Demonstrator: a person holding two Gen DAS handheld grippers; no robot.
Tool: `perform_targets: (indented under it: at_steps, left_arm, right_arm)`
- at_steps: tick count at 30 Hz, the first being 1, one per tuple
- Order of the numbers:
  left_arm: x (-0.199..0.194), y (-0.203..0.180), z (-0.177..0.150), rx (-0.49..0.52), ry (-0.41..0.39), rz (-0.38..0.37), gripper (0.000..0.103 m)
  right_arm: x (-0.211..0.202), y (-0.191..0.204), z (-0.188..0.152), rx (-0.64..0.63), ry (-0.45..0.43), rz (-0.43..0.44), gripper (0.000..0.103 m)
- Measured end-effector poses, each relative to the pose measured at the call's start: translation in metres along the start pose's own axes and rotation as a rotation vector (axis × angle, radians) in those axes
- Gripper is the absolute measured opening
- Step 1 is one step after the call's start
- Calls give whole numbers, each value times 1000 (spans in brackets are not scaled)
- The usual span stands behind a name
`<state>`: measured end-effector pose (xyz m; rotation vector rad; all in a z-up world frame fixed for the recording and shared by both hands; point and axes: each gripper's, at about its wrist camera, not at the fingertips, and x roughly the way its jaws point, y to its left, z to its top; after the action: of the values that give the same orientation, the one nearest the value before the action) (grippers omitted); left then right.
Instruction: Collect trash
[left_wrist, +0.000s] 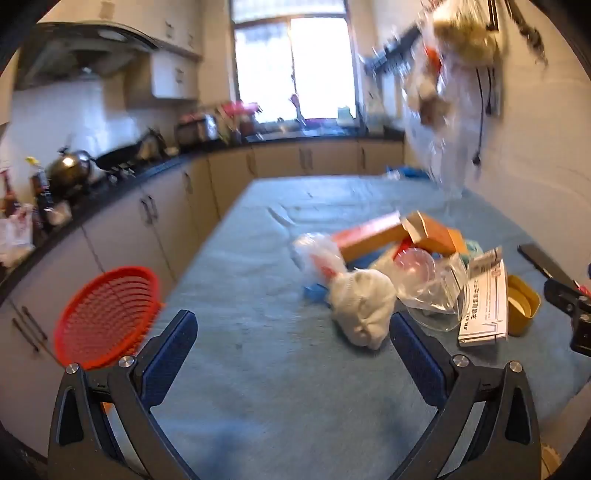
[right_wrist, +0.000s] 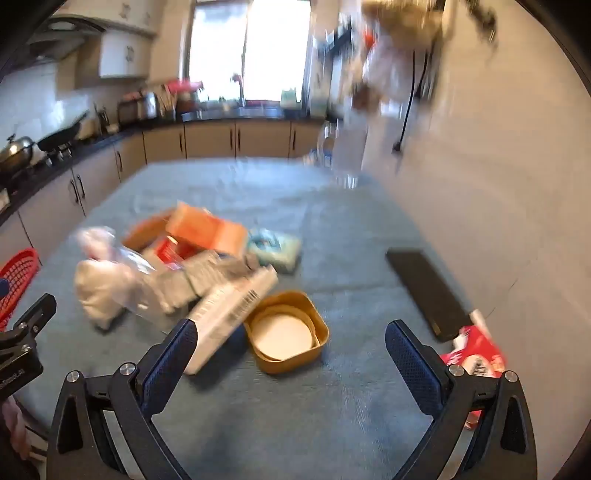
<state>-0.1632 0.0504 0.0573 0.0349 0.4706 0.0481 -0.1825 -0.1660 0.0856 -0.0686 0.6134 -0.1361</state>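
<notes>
A pile of trash lies on the blue-covered table (left_wrist: 258, 350): a crumpled white wad (left_wrist: 360, 310), clear plastic bags (left_wrist: 424, 284), orange cartons (left_wrist: 373, 236), a white printed box (left_wrist: 484, 306) and a yellow tub (left_wrist: 522, 302). My left gripper (left_wrist: 291, 341) is open and empty, just left of the white wad. My right gripper (right_wrist: 290, 347) is open and empty, with the yellow tub (right_wrist: 286, 332) between its fingers' line and the white box (right_wrist: 229, 310) by its left finger. The left gripper's body shows at the right view's left edge.
A red mesh basket (left_wrist: 105, 317) sits at the table's left edge. A black flat object (right_wrist: 428, 291) and a red packet (right_wrist: 476, 354) lie near the right wall. A hanging clear bag (left_wrist: 443, 92) is at the far right. Kitchen counters run along the left and back.
</notes>
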Motion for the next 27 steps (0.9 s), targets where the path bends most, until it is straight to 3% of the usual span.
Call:
perform_targets:
  at_steps: [3,12,21,27]
  left_arm:
    - [-9,2,10,-17,-9,45,103]
    - [-75,46,-16,-97,-66,142,103]
    - [-64,57,-32,-88,-7,129,103]
    - [-67,52,-37,-57,-19,127,103]
  right_arm:
    - [-35,15,-9,-10,-93,25,103]
    - [-86,46,-41,-50,-208,116,103]
    - [-78,53,-41,-31,-200,111,103]
    - [-75,55,-40,-32,-191,107,103]
